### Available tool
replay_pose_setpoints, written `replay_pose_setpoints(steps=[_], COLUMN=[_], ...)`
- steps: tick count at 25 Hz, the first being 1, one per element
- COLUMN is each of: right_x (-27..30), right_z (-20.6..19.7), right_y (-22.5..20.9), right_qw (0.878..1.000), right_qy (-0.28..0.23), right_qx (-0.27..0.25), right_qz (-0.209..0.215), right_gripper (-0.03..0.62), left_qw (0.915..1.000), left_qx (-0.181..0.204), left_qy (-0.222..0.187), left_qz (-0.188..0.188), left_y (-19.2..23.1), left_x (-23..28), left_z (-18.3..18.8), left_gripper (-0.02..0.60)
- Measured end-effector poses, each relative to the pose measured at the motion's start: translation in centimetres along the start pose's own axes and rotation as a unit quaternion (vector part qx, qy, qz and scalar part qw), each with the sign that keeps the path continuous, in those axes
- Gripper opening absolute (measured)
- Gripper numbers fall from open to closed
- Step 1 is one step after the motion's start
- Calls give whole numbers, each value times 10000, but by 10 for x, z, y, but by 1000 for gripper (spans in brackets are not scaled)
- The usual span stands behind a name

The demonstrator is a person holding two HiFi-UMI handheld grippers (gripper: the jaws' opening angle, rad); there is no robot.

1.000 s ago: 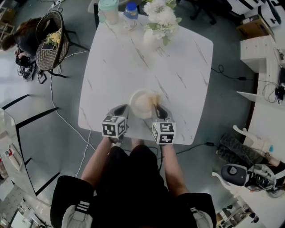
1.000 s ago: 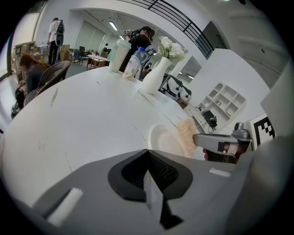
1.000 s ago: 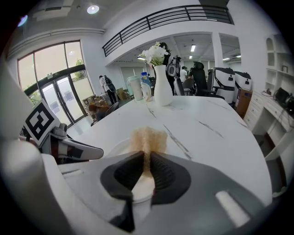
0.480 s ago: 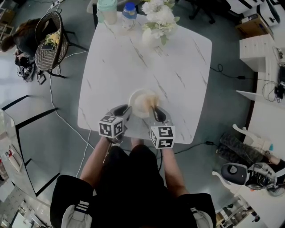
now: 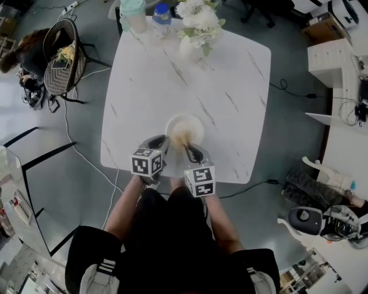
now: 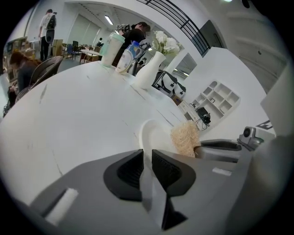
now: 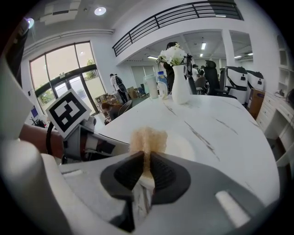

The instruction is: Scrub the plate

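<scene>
Count: one round white plate, one tan fibrous scrubber, two tools, one white marble-veined desk. Also one white vase of white flowers, one pale green lidded cup, one clear bottle with a blue cap, one dark wicker chair

Surroundings, taken from the plate: vase, cup and bottle stand in a row at the desk's far edge, well apart from the plate. Wicker chair on the floor, far and to the left of the plate, off the desk. The person's forearms come in from the near side of the plate

Plate: lies flat on the desk near its near edge, roughly mid-width

Left tool: at the plate's near-left rim. Jaws slightly apart; the rim runs into the gap between them, pads not seen pressing on it, so released

Right tool: at the plate's near side, just right of the left tool. Jaws clenched on the lower end of the scrubber; the bushy end sticks out past the jaw tips and sits over the near part of the plate's face

Whether the scrubber touches the plate, cannot tell
</scene>
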State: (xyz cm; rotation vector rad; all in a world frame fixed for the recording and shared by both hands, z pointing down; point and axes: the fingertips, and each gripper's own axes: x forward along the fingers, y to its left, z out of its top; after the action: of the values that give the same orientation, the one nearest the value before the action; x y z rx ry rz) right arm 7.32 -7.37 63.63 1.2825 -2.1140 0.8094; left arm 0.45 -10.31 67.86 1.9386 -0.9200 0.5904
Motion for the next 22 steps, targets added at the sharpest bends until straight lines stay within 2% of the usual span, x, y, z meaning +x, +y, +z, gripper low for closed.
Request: replay_pose_setpoints(steps=[8,22], right_x=[8,4], right_z=[-14,-17], right_y=[15,2], right_qw=[9997,9998], right_qy=[167,194], right_qx=[-85,86], right_qz=[143,-47], right_gripper=[46,46], left_qw=[10000,9999], left_qx=[2,42], left_qy=[27,89], left_qz=[32,83], left_y=[1,1], left_x=[0,0], left_z=[-1,-2], left_gripper=[57,49])
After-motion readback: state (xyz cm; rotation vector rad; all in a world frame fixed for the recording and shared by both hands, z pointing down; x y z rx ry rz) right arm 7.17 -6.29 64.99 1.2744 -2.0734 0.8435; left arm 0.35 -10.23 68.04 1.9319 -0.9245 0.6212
